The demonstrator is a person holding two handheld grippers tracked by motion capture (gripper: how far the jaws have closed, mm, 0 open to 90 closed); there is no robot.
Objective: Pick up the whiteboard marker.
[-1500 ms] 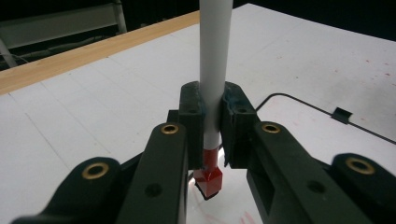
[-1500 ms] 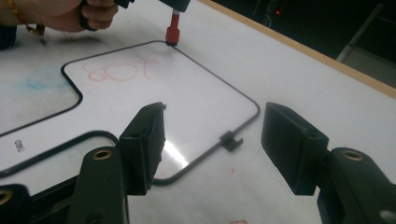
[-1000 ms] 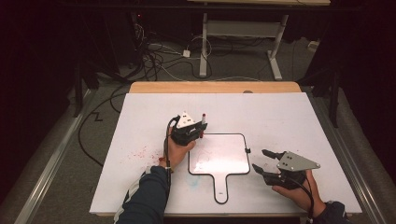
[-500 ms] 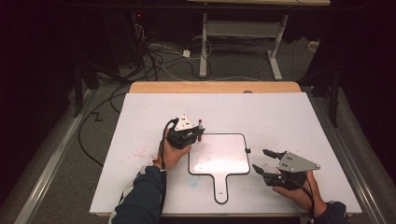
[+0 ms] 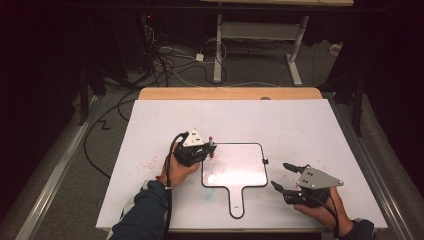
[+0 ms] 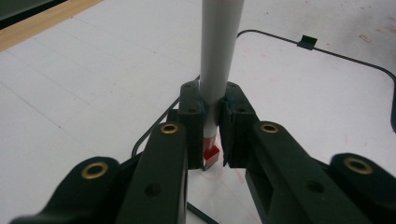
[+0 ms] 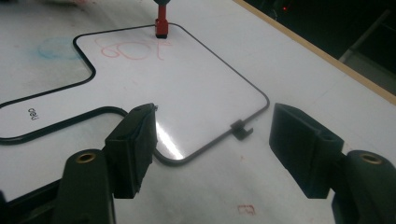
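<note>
The worktop (image 5: 310,130) carries a paddle-shaped whiteboard (image 5: 235,172) lying flat at its middle, black-rimmed, glossy, probably light but slick, so I'd pin its handle. The left claw (image 5: 210,148) is clamped on a slim grey marker (image 6: 219,51), red tip at the board's corner by red scribbles (image 7: 130,49). The right claw (image 5: 284,176) gapes empty.
</note>
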